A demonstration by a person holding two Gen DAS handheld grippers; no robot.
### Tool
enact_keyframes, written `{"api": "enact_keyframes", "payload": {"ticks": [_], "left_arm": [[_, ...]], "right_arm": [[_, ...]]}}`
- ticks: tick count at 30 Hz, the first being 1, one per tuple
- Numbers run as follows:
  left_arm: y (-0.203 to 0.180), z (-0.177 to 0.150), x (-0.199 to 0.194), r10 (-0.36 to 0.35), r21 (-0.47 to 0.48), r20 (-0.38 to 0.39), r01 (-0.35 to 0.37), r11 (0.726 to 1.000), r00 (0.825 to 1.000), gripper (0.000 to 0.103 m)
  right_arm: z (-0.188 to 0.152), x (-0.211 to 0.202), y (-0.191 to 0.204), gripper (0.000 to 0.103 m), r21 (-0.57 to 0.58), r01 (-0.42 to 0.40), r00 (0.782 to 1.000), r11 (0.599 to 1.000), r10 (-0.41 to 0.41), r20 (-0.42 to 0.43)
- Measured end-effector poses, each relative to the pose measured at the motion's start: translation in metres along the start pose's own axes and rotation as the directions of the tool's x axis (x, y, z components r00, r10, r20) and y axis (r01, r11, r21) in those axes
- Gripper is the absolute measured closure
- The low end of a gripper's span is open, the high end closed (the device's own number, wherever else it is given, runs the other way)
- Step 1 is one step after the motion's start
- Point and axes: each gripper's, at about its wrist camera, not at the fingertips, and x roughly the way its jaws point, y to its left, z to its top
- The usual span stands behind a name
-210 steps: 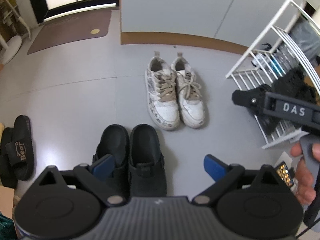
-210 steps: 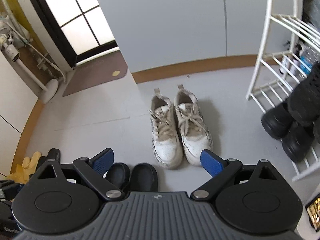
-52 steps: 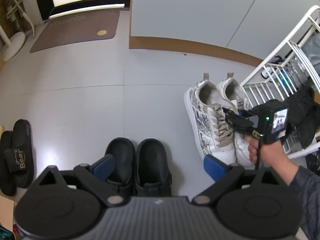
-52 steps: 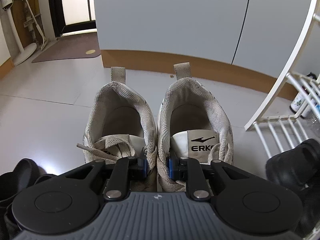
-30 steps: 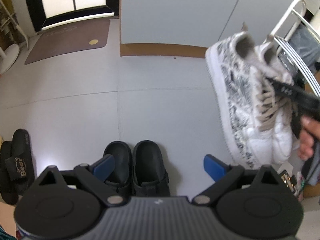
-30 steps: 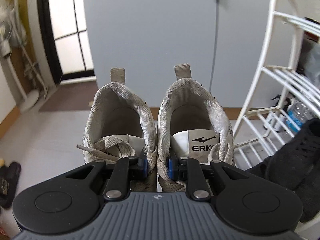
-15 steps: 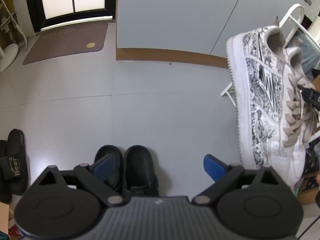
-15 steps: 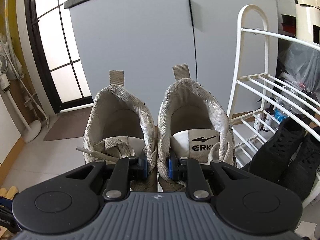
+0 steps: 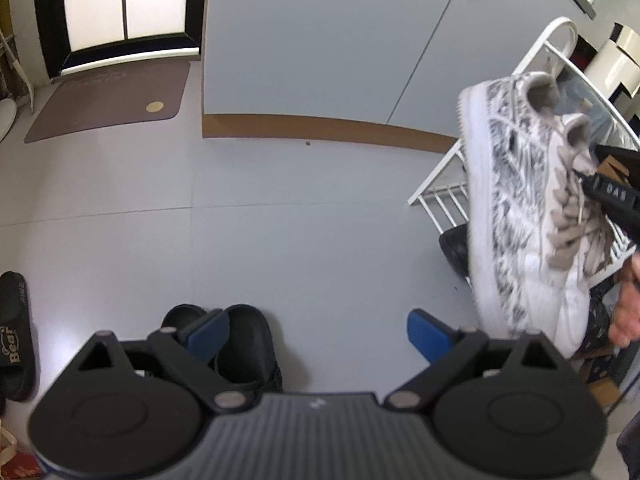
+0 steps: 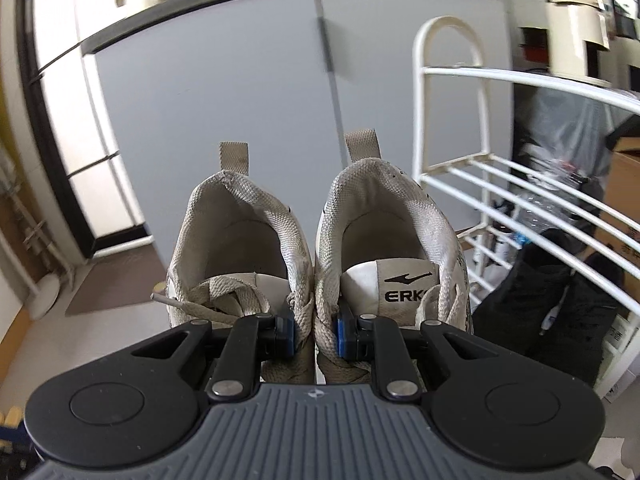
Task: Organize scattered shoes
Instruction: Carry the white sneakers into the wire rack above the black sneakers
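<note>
My right gripper [image 10: 314, 336] is shut on the pair of white sneakers [image 10: 320, 264], its pads pinching the two inner collars together. The pair hangs in the air, heels away from me, beside the white wire shoe rack [image 10: 496, 176]. In the left wrist view the same white sneakers [image 9: 524, 208] float tilted in front of the shoe rack [image 9: 444, 184], with the right gripper's black body and a hand at the frame's right edge. My left gripper [image 9: 318, 330] is open and empty above a pair of black clogs [image 9: 236, 344] on the grey floor.
Black shoes [image 10: 560, 292] sit on the rack's lower shelf. A black slide sandal [image 9: 14, 328] lies at the far left on the floor. A brown doormat [image 9: 108, 100] lies by the door, and grey cabinet doors [image 9: 320, 48] stand behind.
The white sneakers have been lifted higher and carried right toward the rack, rolling a little. My left gripper has drifted slightly up and stays open.
</note>
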Motion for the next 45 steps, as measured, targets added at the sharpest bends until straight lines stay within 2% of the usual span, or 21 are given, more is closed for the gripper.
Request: {"api": "enact_keyframes", "payload": {"ticks": [8, 17, 29, 35, 45], "left_arm": [[0.006, 0.007, -0.007, -0.029, -0.017, 0.016, 0.029, 0.999, 0.999, 0.006], [-0.009, 0.012, -0.012, -0.085, -0.007, 0.055, 0.085, 0.996, 0.995, 0.006], [-0.016, 0.012, -0.013, -0.090, -0.008, 0.065, 0.091, 0.996, 0.994, 0.006], [-0.013, 0.011, -0.015, -0.091, -0.016, 0.066, 0.092, 0.996, 0.994, 0.006], [-0.003, 0.014, -0.011, -0.072, -0.034, 0.066, 0.074, 0.997, 0.995, 0.006]], "right_arm": [[0.022, 0.012, -0.049, 0.083, 0.086, 0.090, 0.994, 0.992, -0.095, 0.054], [0.045, 0.025, -0.100, 0.083, 0.168, 0.203, 0.973, 0.965, -0.218, 0.077], [0.073, 0.031, -0.134, 0.083, 0.154, 0.301, 0.947, 0.941, -0.314, 0.065], [0.086, 0.042, -0.144, 0.083, 0.157, 0.328, 0.941, 0.932, -0.336, 0.027], [0.098, 0.059, -0.157, 0.083, 0.152, 0.368, 0.927, 0.917, -0.374, 0.012]]}}
